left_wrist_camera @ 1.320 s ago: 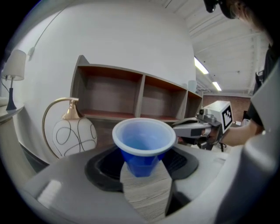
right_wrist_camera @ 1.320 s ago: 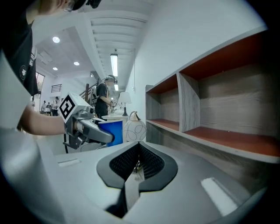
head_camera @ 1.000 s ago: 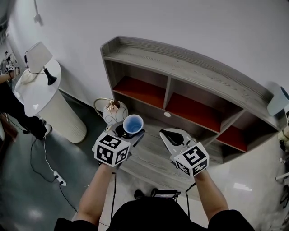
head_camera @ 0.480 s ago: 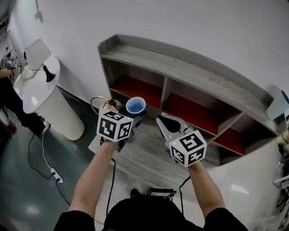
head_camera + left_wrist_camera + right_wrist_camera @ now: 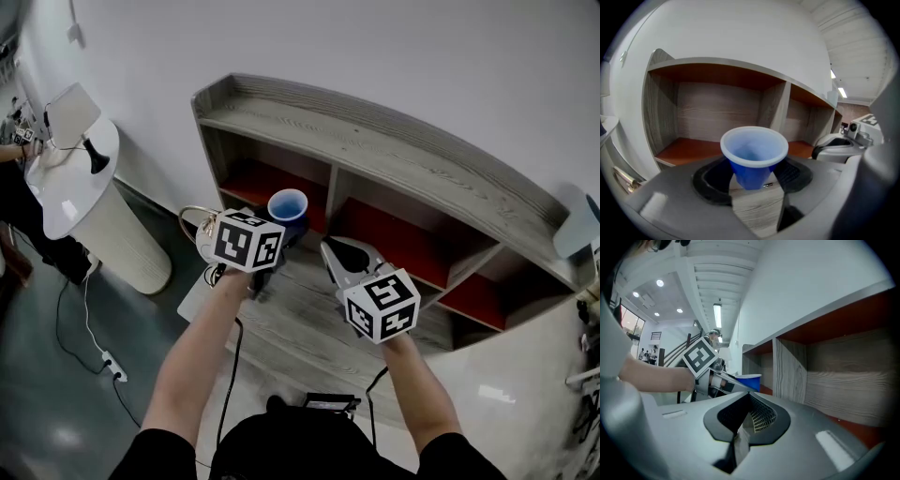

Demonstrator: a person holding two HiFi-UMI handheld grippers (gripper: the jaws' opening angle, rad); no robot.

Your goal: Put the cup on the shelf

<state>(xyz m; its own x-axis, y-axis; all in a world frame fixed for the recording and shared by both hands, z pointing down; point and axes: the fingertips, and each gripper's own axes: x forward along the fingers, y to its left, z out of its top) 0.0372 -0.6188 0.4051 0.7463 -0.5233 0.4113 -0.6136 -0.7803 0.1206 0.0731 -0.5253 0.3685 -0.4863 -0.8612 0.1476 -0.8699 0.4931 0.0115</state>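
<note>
A blue cup [image 5: 287, 204] with a white rim stands upright between the jaws of my left gripper [image 5: 280, 226], which is shut on its lower half. In the left gripper view the cup [image 5: 753, 153] hangs in front of the left compartment of the grey wooden shelf [image 5: 717, 112], above its red floor [image 5: 689, 149]. My right gripper [image 5: 339, 259] hovers to the right over the low wooden board [image 5: 300, 328], shut with nothing in it. In the right gripper view the shut gripper [image 5: 748, 398] points at the shelf divider [image 5: 788, 371], with the cup [image 5: 750, 379] to its left.
The shelf [image 5: 394, 150] has three red-floored compartments against a white wall. A white round pedestal [image 5: 75, 192] with a small lamp stands at the left. A round white object with a gold handle [image 5: 200, 232] sits below my left gripper. A cable and power strip [image 5: 114, 364] lie on the floor.
My left gripper has carried the cup up and forward, from over the low board to the mouth of the left compartment. The right gripper has edged forward a little.
</note>
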